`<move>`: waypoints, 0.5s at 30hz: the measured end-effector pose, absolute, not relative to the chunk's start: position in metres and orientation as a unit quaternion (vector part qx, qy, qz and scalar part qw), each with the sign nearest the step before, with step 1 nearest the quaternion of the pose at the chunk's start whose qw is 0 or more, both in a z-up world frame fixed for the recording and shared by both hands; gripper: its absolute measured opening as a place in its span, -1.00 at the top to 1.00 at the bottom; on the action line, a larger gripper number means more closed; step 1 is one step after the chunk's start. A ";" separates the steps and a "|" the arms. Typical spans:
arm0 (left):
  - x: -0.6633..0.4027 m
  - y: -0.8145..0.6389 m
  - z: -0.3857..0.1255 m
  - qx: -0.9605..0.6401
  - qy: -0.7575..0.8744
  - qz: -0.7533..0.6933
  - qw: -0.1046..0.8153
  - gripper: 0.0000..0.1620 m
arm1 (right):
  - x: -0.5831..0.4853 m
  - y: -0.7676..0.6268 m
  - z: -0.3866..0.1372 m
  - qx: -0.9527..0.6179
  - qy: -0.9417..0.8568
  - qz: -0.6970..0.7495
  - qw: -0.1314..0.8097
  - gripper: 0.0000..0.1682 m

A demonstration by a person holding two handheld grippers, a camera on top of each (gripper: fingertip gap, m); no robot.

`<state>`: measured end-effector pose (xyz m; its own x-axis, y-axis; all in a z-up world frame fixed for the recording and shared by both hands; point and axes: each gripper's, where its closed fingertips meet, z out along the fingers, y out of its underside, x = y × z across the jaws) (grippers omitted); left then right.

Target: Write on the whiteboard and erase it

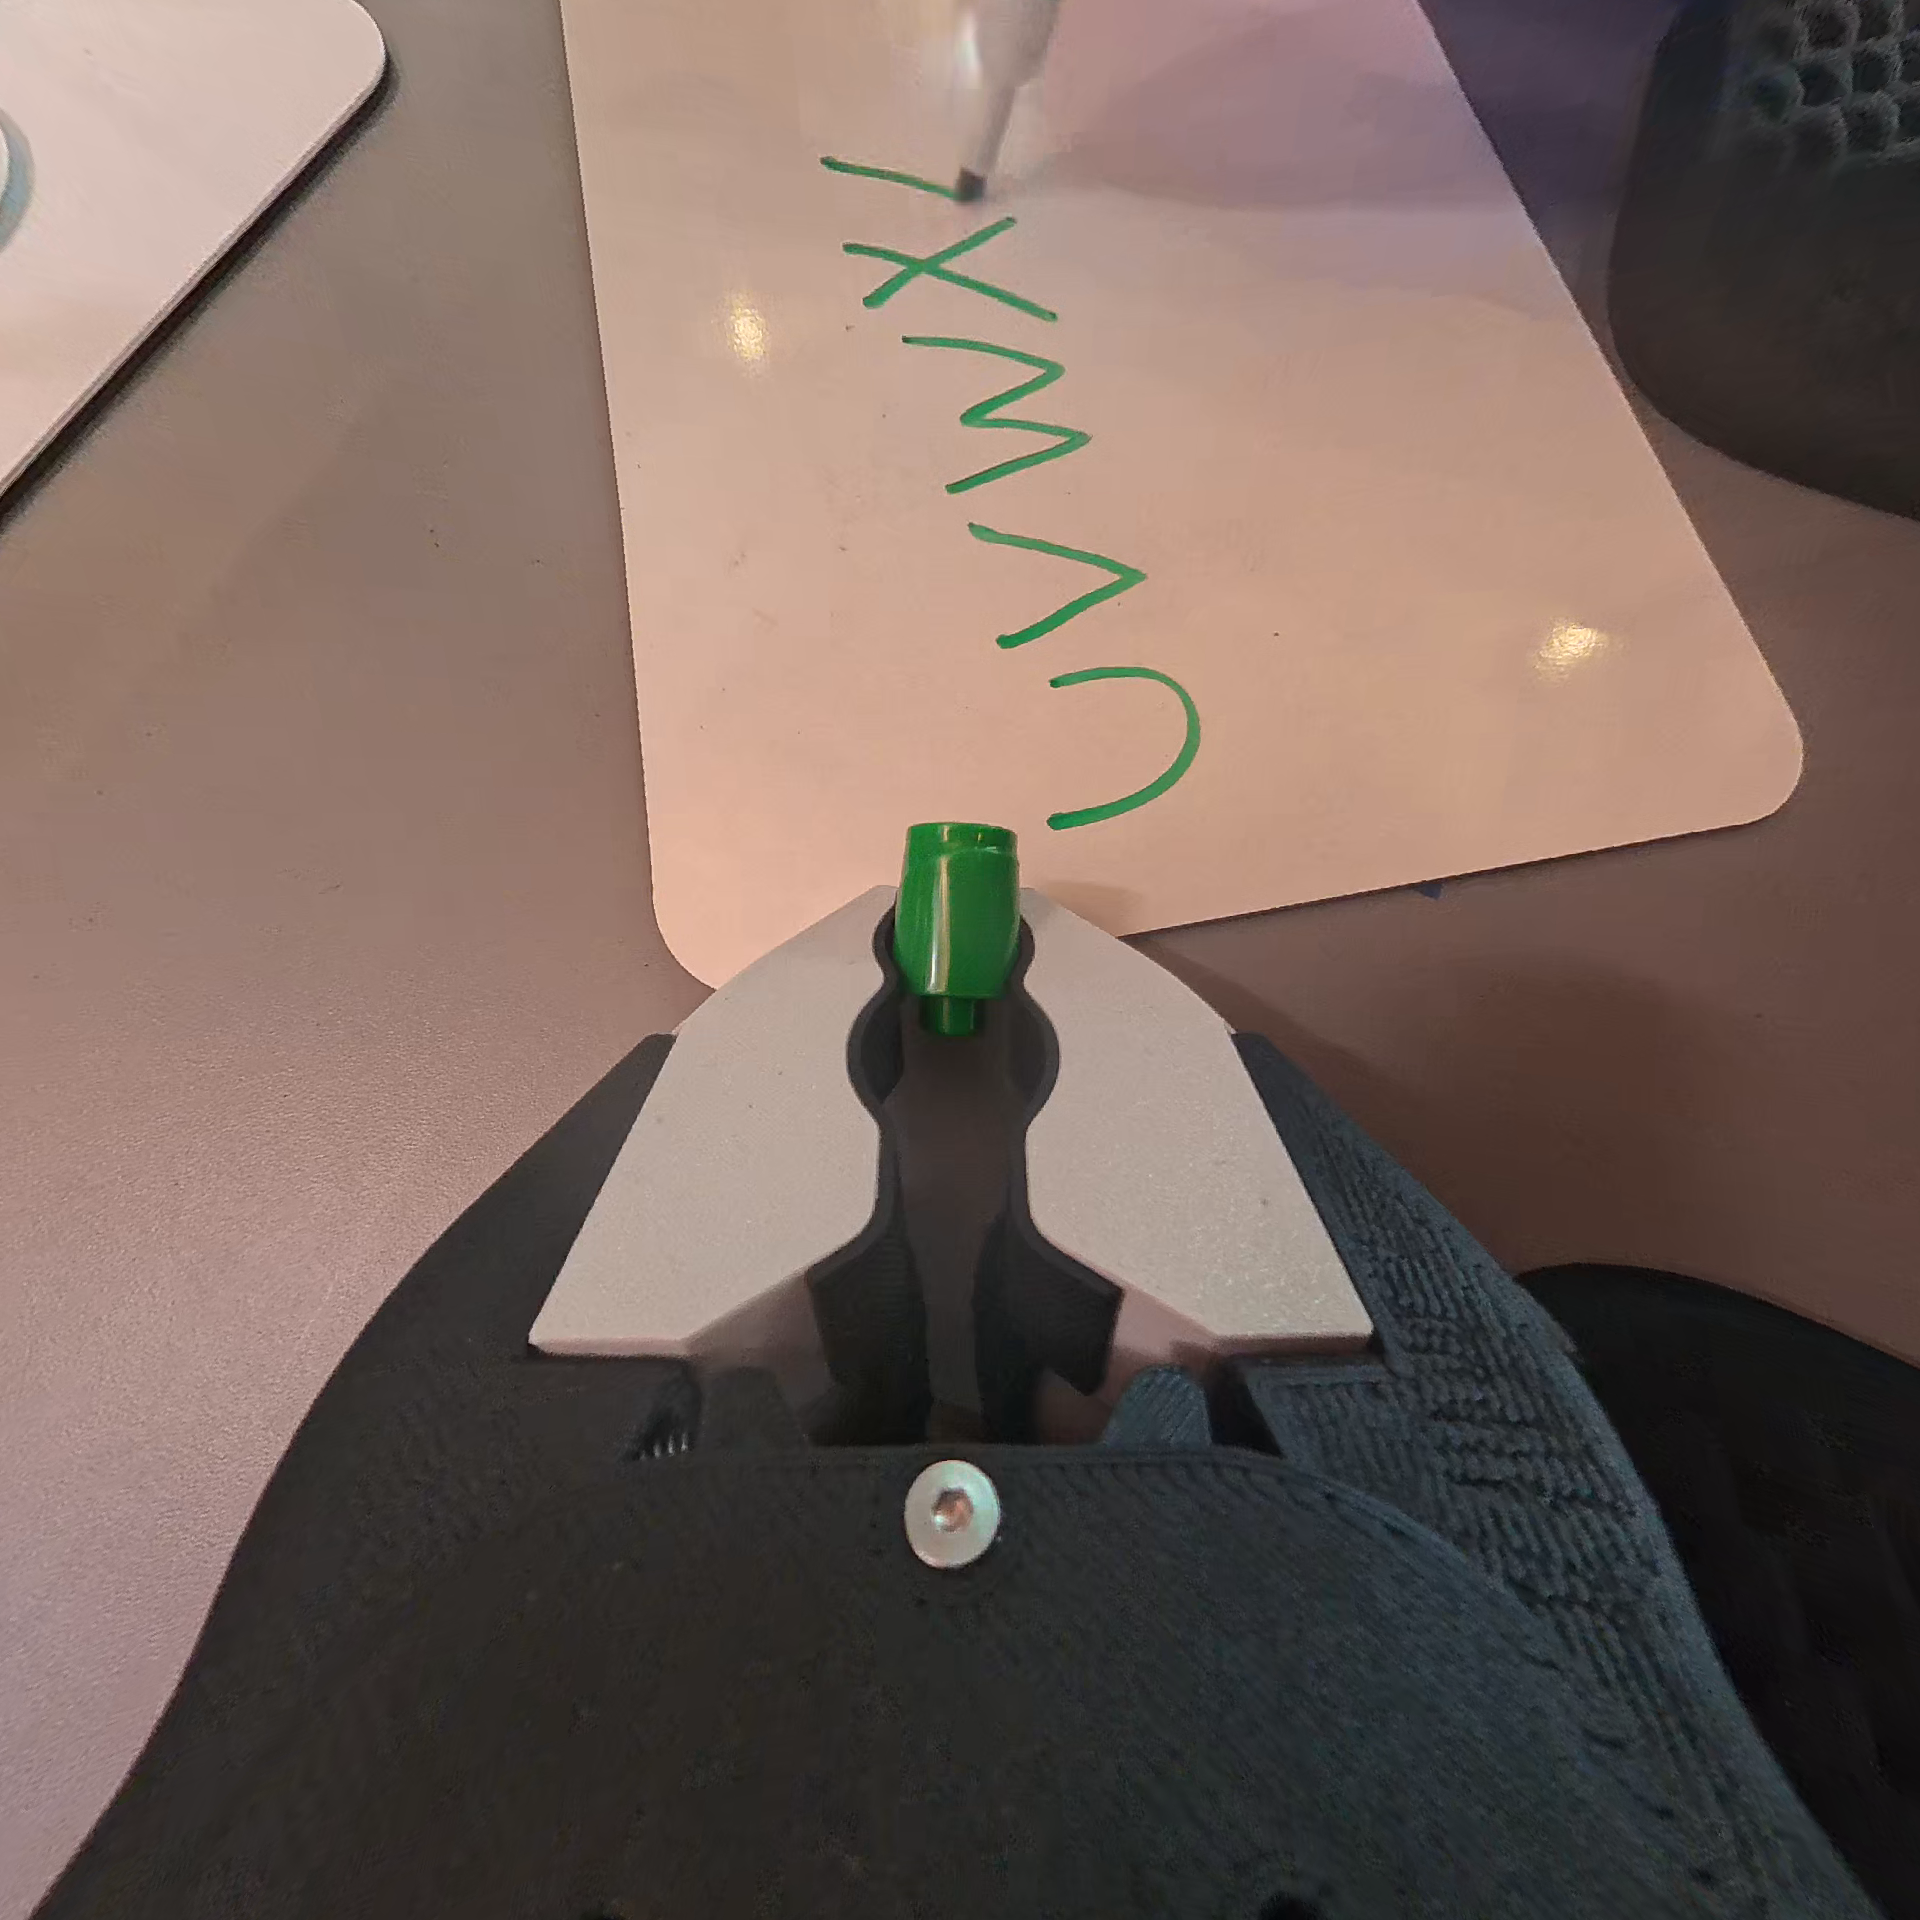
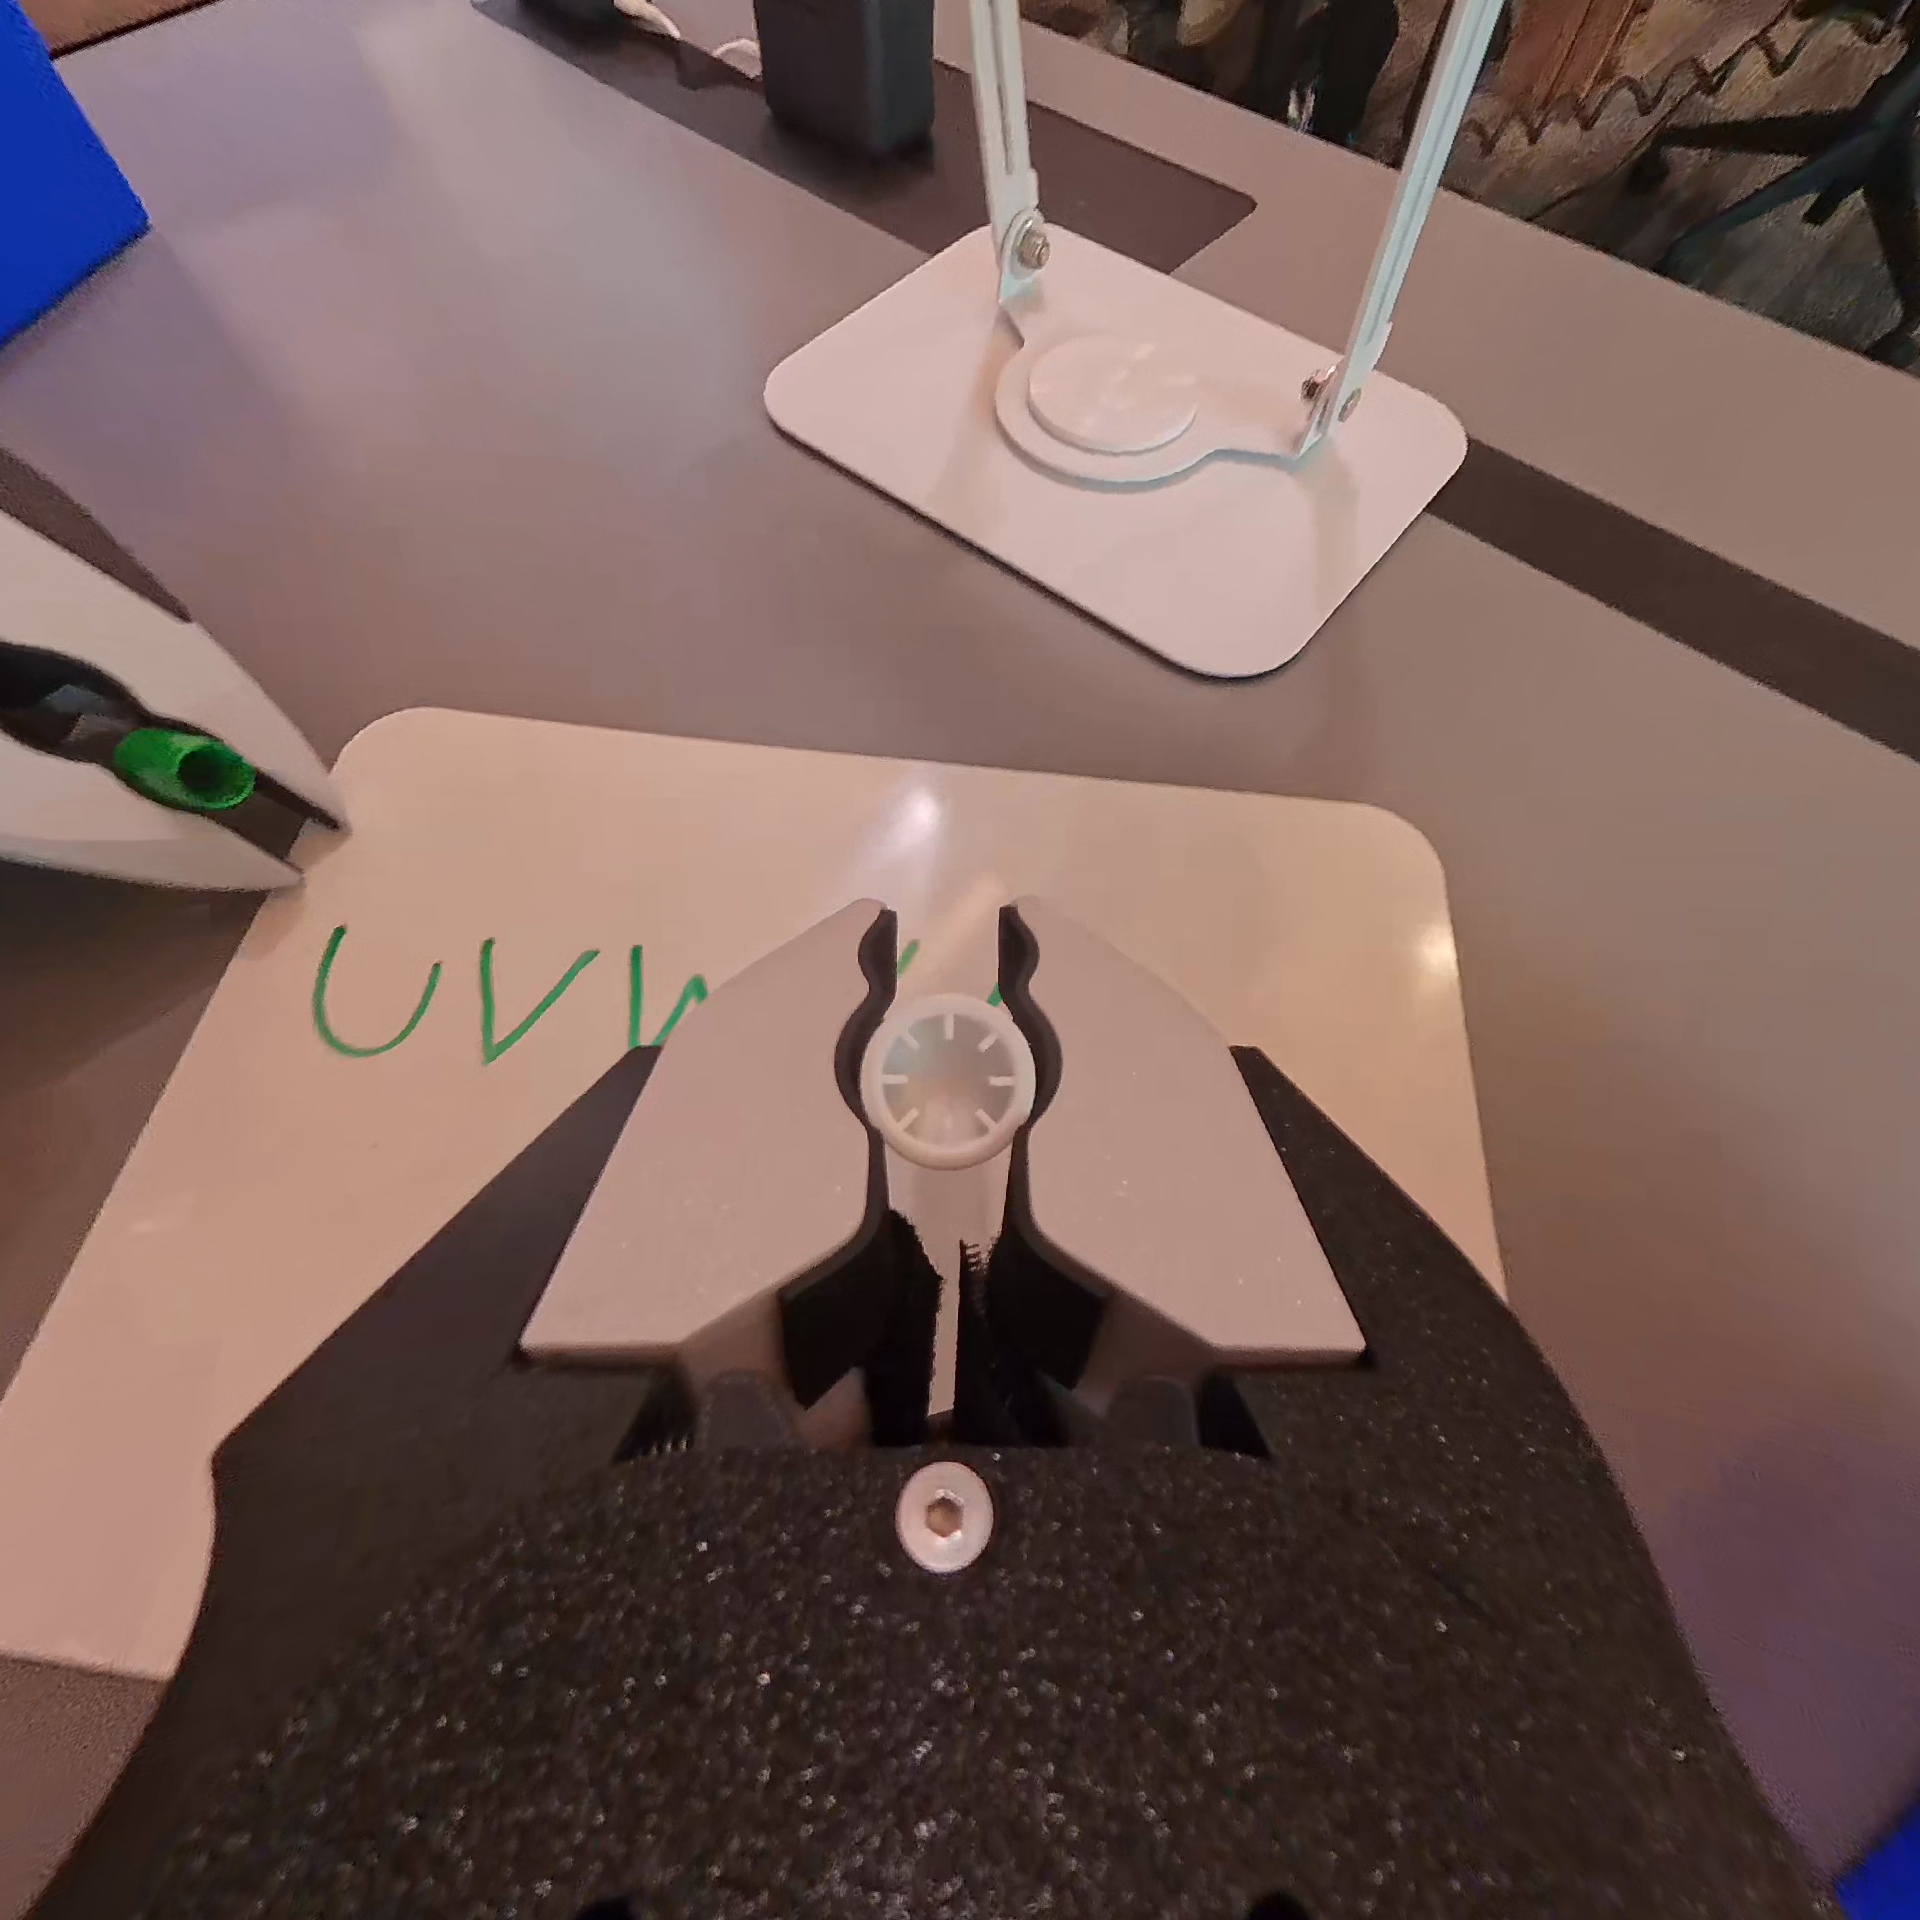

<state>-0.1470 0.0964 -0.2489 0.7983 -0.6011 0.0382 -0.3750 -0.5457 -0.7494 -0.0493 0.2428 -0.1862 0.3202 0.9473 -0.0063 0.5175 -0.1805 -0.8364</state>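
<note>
The whiteboard lies flat on the grey-brown table, a white slab with rounded corners; a row of green marks runs along its middle, and I leave their sense untold. The marker, a white barrel seen end-on in the right wrist view, stands in the round notch of the right gripper, whose fingers are closed narrowly on it; in the left wrist view its dark tip touches the board at the far end of the green row, the barrel tilted and a little blurred. The right gripper's own fingers hide the later marks from its camera, so only the first few show to the left of them.

The left gripper clamps the green cap, fingers drawn tight about it; the cap's open mouth points toward the board, and the finger ends lie over the board's near edge at the corner, close by the first mark.

Farther out, a white stand base with two slanting white struts sits on the table beyond the board, well apart from it; a dark meshed object lies just beside the board's right edge in the left wrist view; a blue object shows at the far left, and a dark box stands at the table's back.
</note>
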 end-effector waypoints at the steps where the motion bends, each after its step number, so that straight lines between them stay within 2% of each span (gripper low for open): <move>1: -0.147 0.096 -0.249 -0.867 0.282 -0.147 0.385 0.80 | -0.047 0.239 -0.186 -0.717 -0.513 0.277 0.382 0.77; 15: -0.147 0.096 -0.249 -0.866 0.283 -0.147 0.384 0.80 | -0.072 0.255 -0.173 -0.691 -0.525 0.292 0.402 0.77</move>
<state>-0.1467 0.0960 -0.2488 0.7962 -0.6039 0.0372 -0.3776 -0.5439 -0.7494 -0.0716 0.2553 -0.1726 0.2788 0.9602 0.0192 0.4914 -0.1255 -0.8619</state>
